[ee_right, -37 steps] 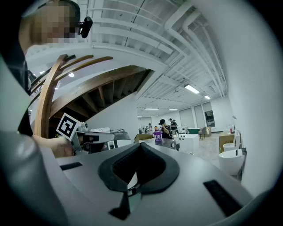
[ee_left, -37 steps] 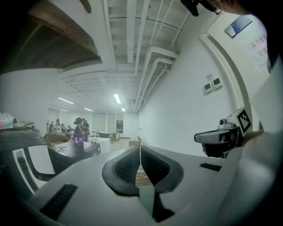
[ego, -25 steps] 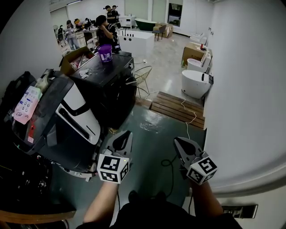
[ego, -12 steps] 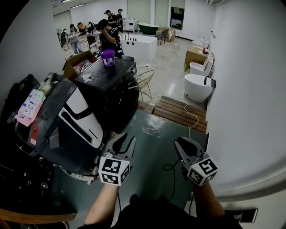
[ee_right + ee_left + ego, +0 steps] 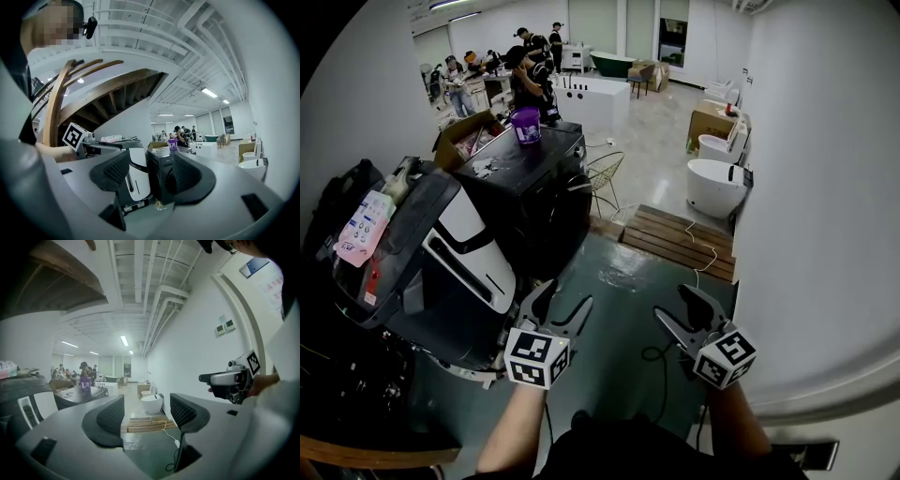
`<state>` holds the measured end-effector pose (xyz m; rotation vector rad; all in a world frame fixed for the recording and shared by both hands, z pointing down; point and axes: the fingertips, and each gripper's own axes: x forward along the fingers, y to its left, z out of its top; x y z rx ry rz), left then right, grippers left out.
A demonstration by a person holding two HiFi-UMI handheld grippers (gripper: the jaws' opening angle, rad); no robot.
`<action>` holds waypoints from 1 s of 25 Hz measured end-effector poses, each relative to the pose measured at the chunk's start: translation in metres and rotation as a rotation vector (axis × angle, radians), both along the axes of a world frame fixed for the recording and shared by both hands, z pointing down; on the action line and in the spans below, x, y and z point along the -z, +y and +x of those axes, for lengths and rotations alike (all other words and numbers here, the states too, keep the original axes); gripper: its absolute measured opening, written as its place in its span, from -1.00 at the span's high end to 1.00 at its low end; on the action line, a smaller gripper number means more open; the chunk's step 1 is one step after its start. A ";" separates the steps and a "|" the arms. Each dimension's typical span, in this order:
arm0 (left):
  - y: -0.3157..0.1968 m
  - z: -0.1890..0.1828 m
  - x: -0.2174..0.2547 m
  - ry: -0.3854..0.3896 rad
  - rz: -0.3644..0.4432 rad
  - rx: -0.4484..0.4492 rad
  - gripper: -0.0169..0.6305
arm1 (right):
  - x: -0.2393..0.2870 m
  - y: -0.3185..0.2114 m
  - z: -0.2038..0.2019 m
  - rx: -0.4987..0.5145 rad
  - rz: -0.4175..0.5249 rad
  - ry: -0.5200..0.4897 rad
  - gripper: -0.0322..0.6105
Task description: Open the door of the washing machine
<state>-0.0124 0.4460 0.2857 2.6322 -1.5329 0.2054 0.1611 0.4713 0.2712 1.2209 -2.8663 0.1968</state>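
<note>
Nothing is done yet: the washer (image 5: 525,173) stands at eleven o'clock from both grippers, well apart from them, and its door (image 5: 555,225) looks shut. The left gripper (image 5: 565,298) and right gripper (image 5: 672,302) have just been opening, and their jaws stand apart with nothing between them. The reach, the catch and the swing of the door are all left.

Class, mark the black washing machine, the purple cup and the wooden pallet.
black washing machine (image 5: 539,155), head view, on its top panel.
purple cup (image 5: 526,127), head view, on its side wall.
wooden pallet (image 5: 675,236), head view, on its middle slats.
</note>
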 end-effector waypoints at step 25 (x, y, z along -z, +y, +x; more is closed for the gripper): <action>0.019 -0.073 -0.020 0.066 -0.046 -0.071 -0.36 | -0.008 0.019 -0.102 0.056 -0.066 -0.046 -0.49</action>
